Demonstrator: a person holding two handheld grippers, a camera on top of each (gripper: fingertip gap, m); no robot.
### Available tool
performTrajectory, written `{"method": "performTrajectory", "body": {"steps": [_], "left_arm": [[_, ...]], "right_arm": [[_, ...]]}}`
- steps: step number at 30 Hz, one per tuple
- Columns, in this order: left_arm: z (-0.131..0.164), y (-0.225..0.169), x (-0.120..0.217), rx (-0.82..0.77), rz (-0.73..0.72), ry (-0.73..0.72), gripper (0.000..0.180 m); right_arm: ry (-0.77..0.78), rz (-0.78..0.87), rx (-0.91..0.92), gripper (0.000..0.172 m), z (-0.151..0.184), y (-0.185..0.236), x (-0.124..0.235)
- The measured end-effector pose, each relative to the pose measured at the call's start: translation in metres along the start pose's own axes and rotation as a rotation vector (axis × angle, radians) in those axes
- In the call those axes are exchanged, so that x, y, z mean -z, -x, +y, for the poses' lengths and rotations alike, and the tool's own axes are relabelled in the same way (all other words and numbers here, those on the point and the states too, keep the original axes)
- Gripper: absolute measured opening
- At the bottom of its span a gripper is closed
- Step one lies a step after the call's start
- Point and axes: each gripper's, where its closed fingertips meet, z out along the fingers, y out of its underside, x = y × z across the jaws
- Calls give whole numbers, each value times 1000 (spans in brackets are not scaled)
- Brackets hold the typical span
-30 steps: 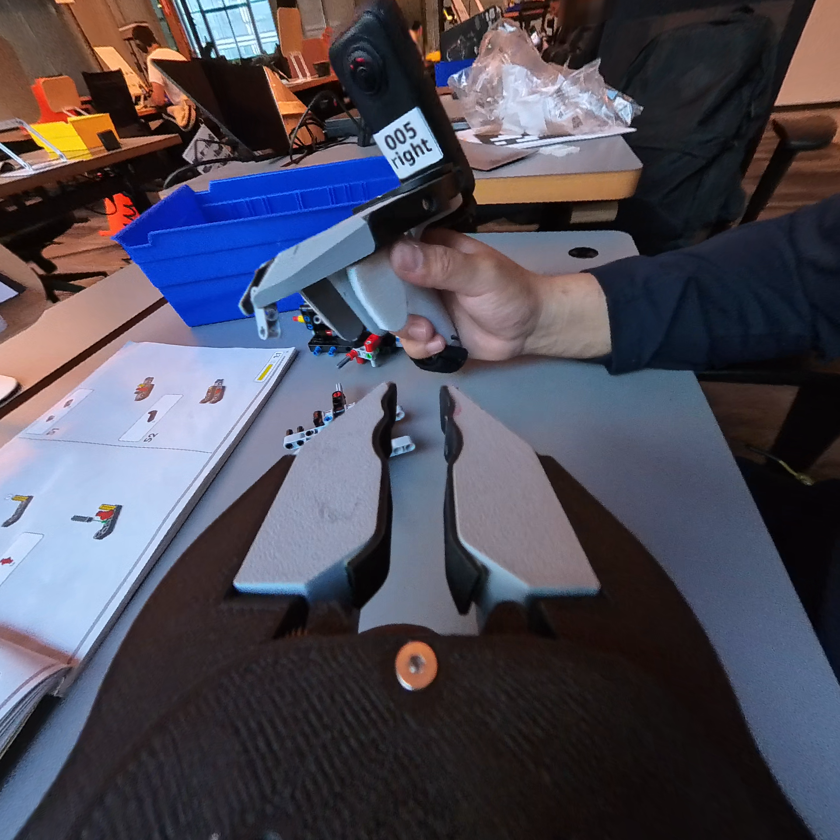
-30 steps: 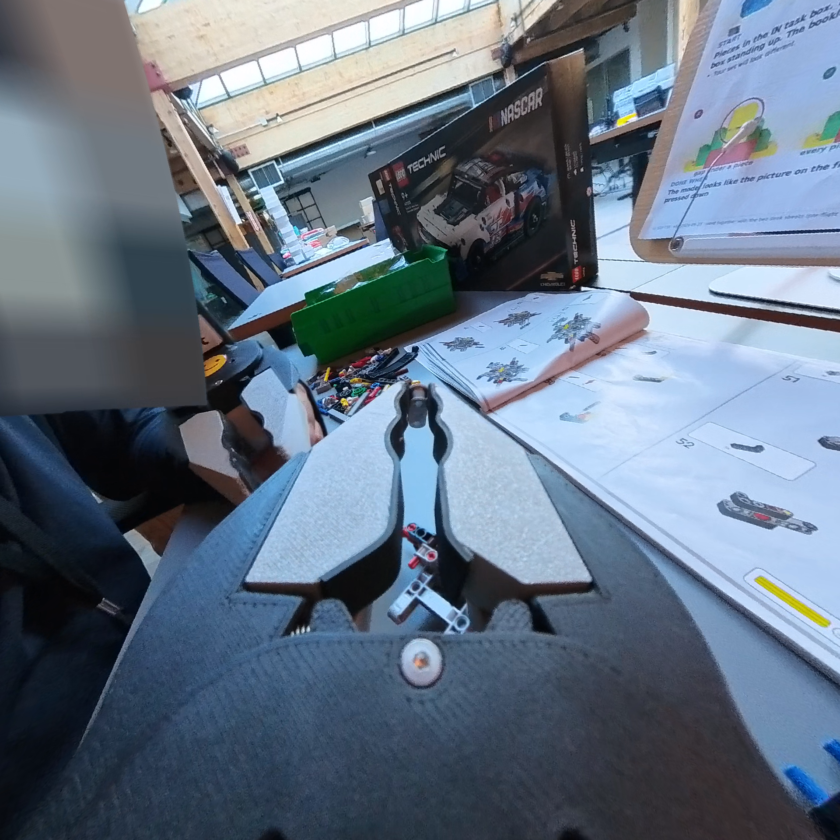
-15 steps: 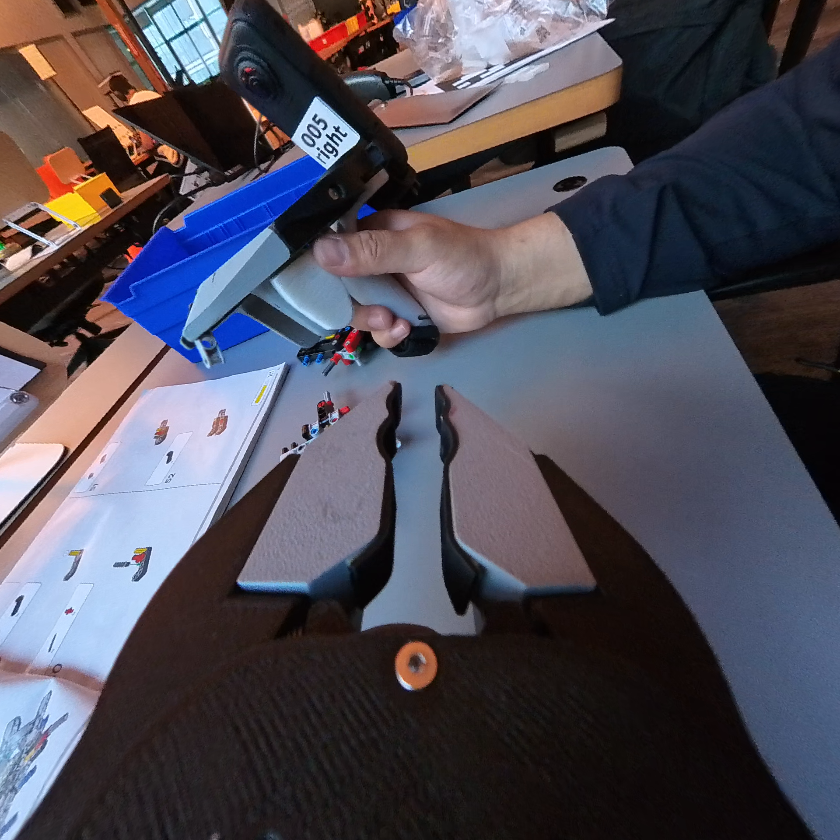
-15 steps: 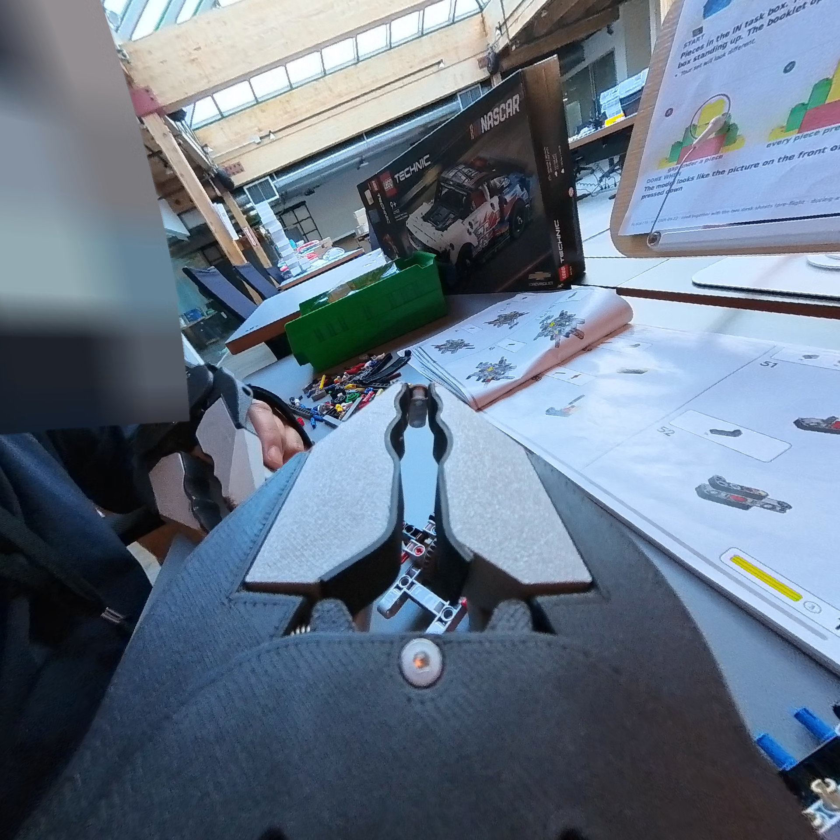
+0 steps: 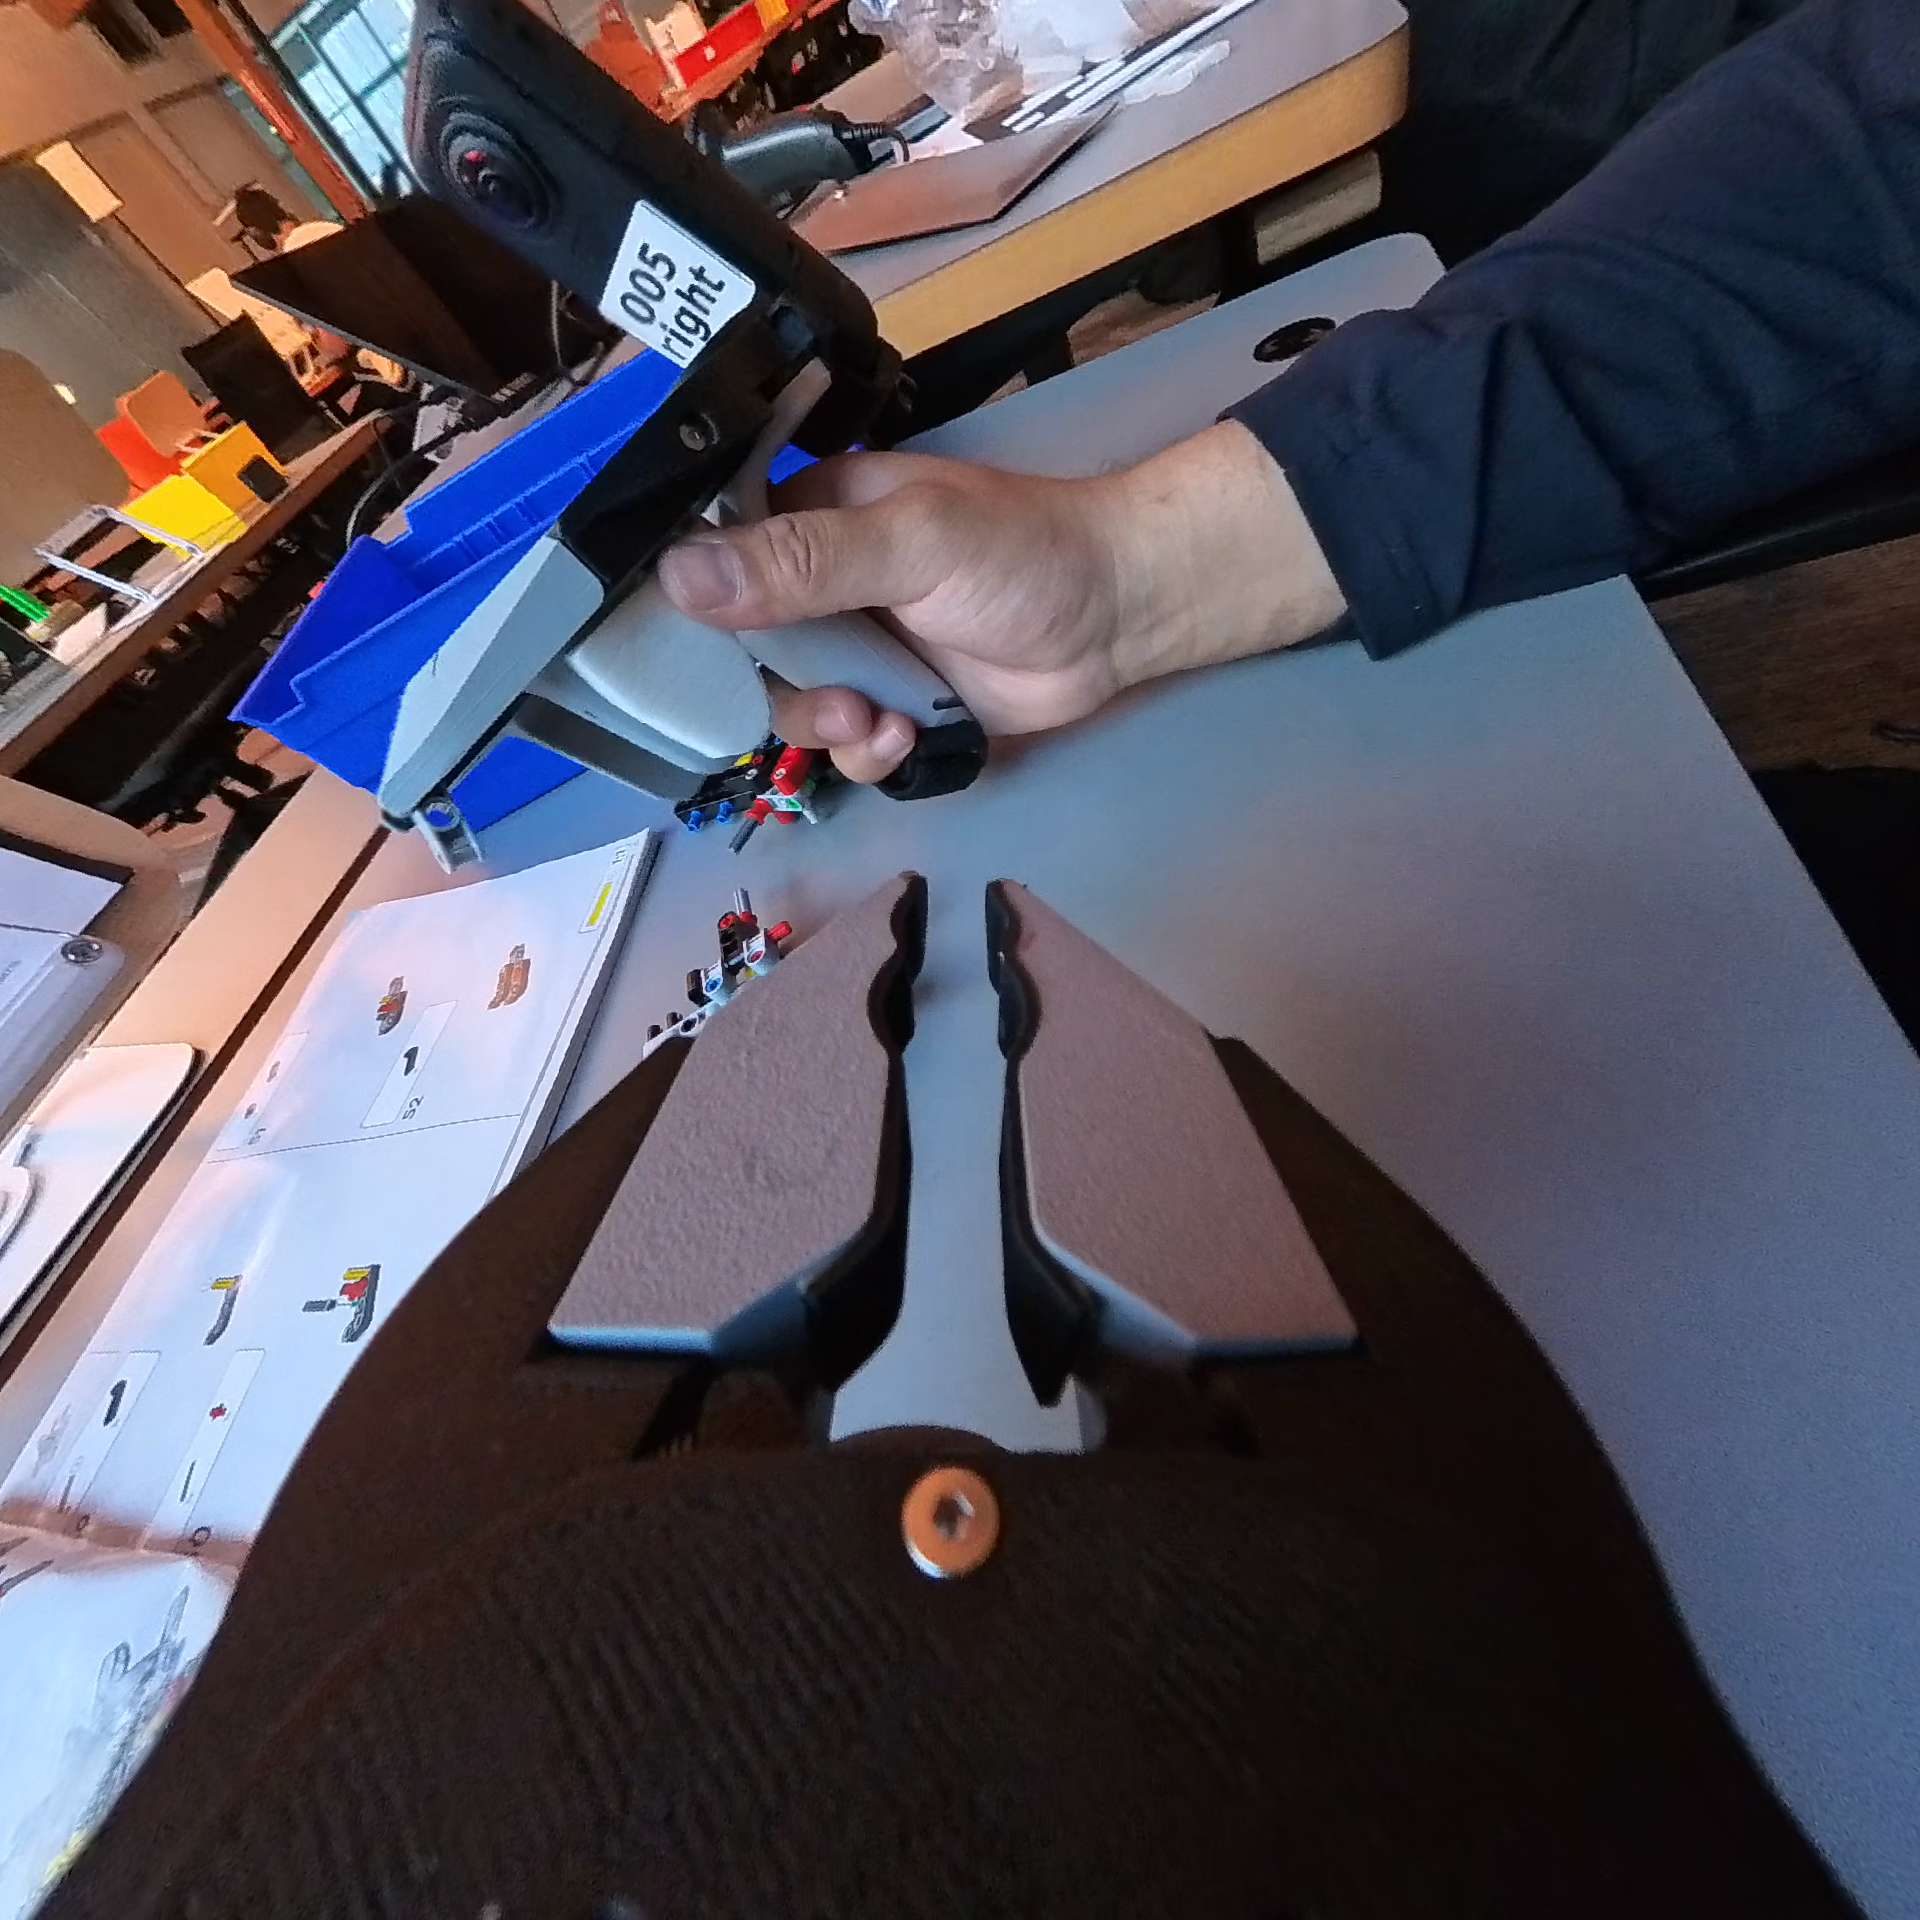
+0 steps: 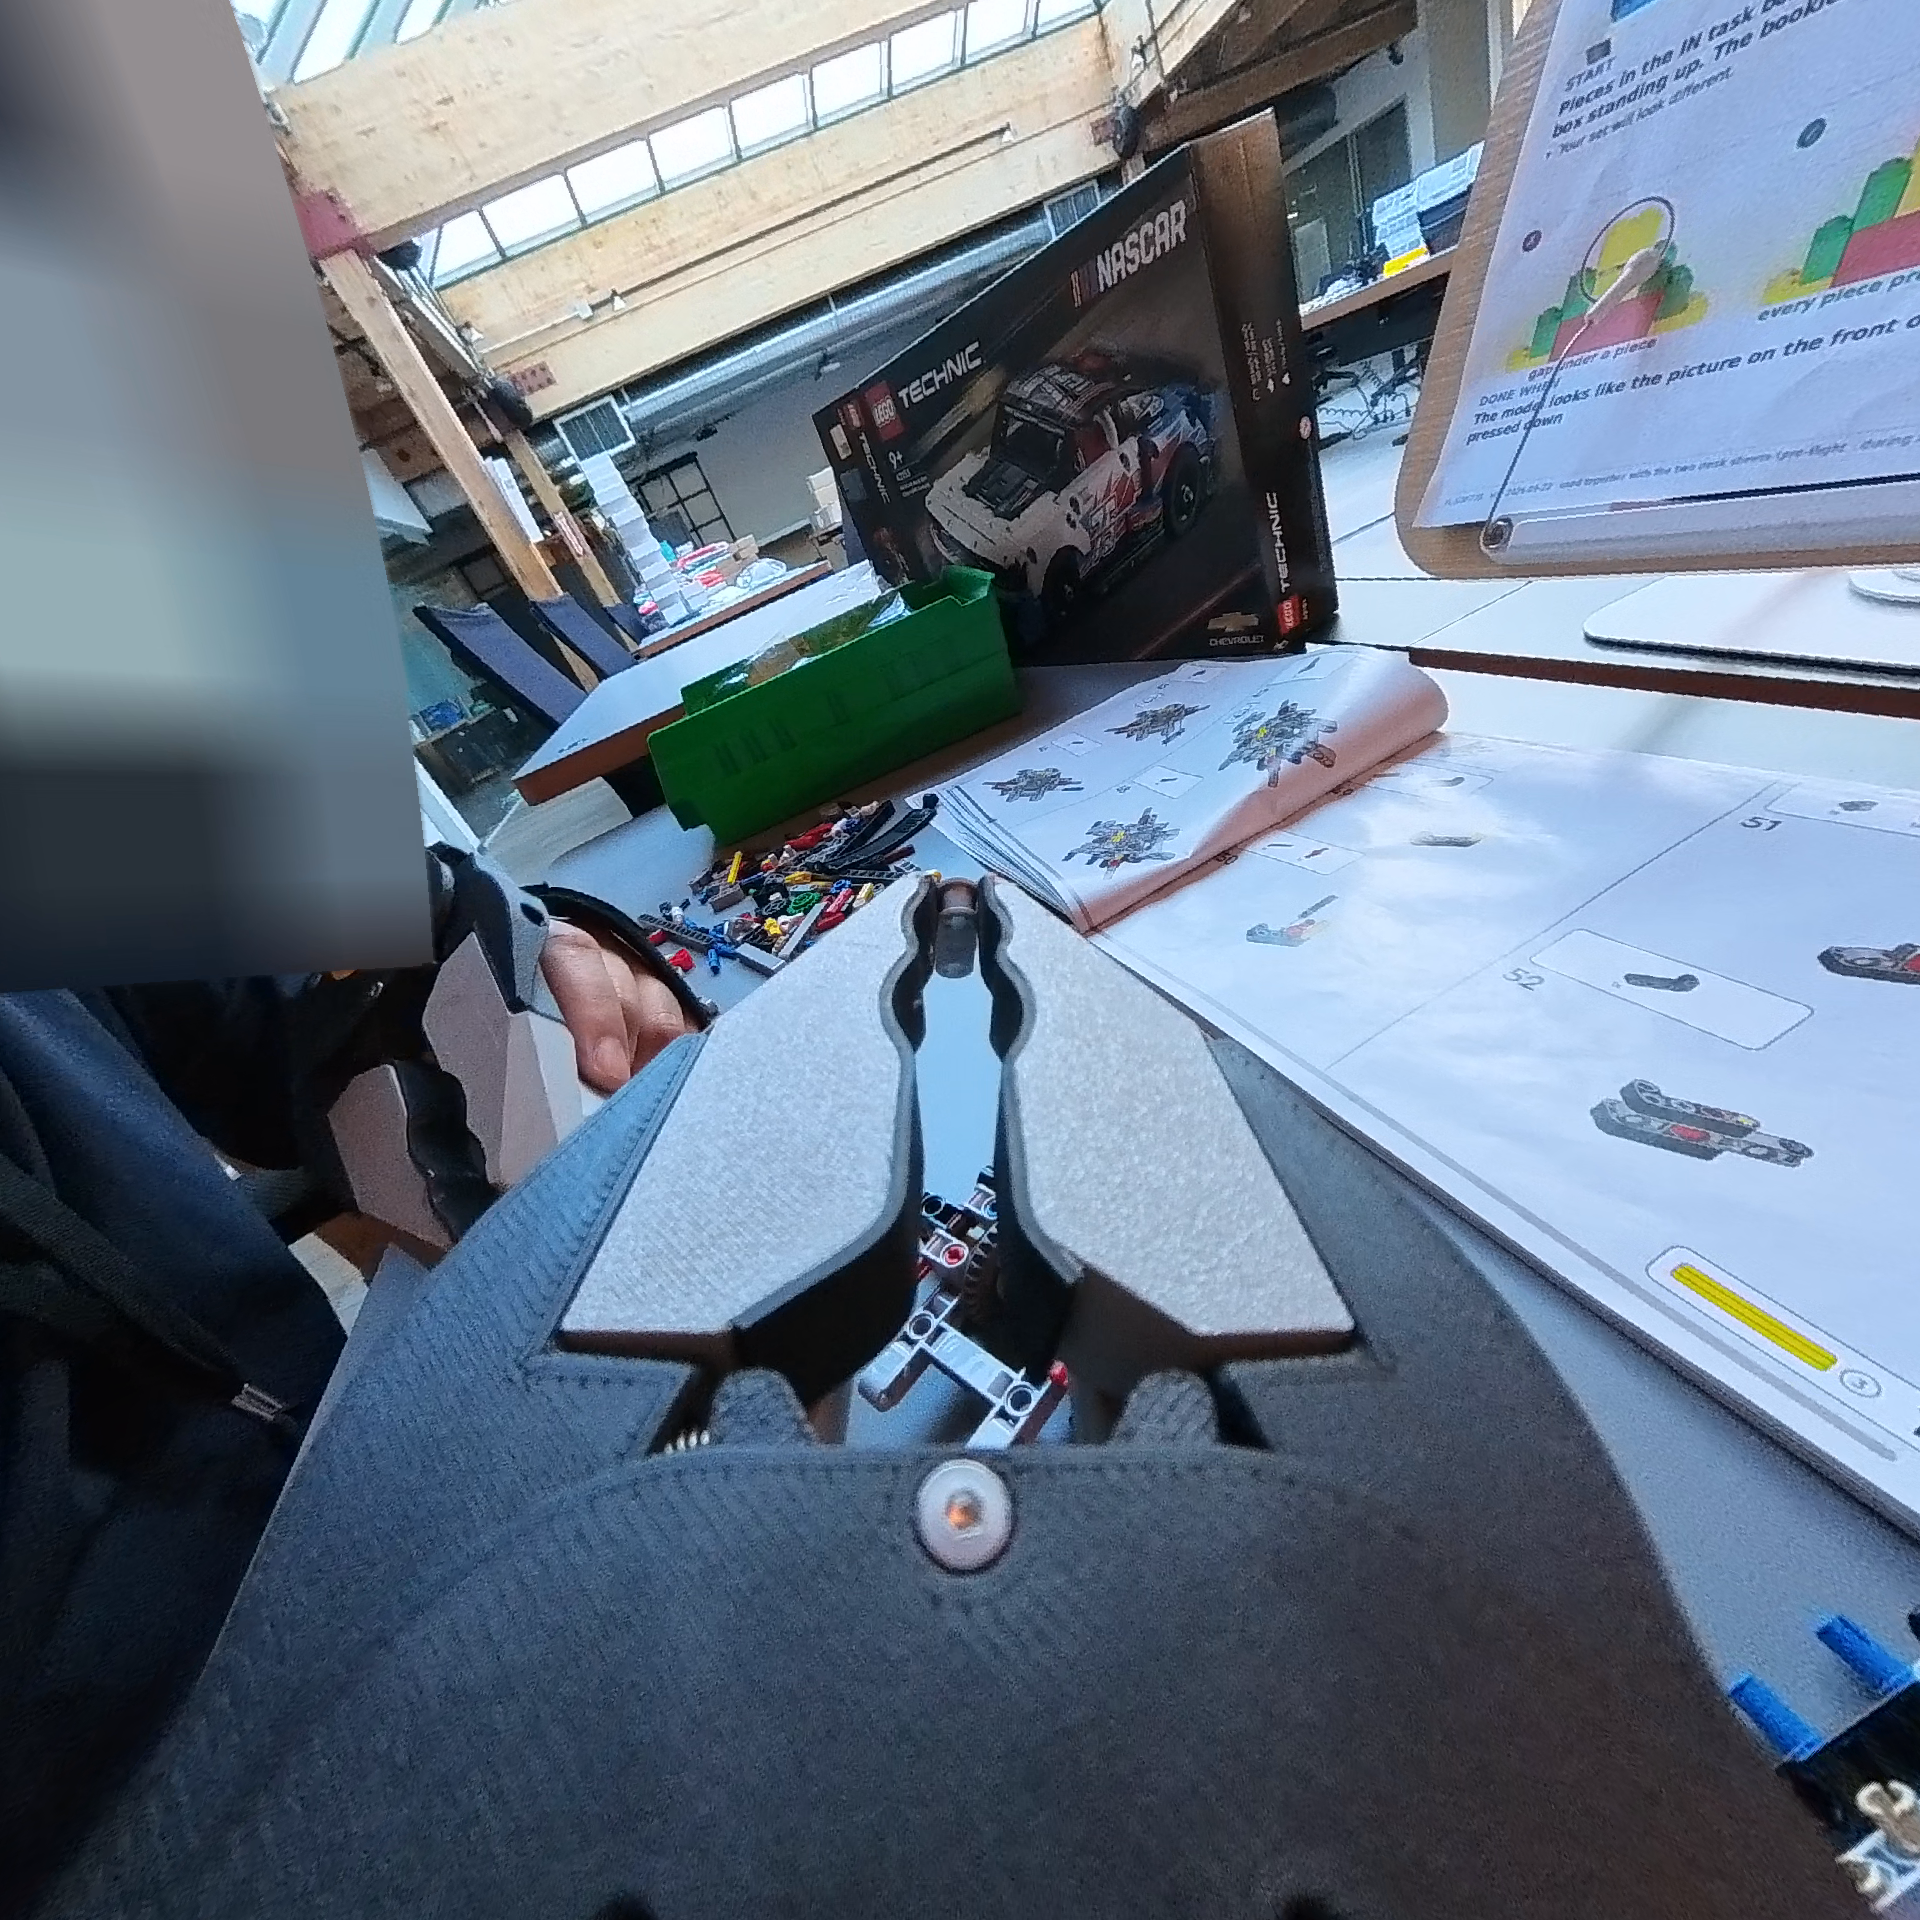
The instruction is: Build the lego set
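Left wrist view: hand [image 5: 997,592] tilts right gripper [image 5: 436,821] downward.

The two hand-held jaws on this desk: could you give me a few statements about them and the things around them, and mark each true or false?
1. The right gripper has its jaws closed on a small grey piece. True.
2. The left gripper has something between its jaws. False: only a narrow gap shows there, with bare grey table behind it.
3. A loose pile of small coloured pieces lies in front of a green bin. True.
4. The instruction booklet lies closed. False: it lies open on the table.
5. A blue bin stands behind the right gripper in the left wrist view. True.
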Motion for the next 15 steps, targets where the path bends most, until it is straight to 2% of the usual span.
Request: {"method": "performTrajectory", "body": {"steps": [9,15], "left_arm": [[1,-6,-1,-61,9,16,7],[5,-36,-6,-186,103,58,1]], "right_arm": [[1,10,1,4,0,-3,1],[0,18,8,4,-2,-3,2]]}}
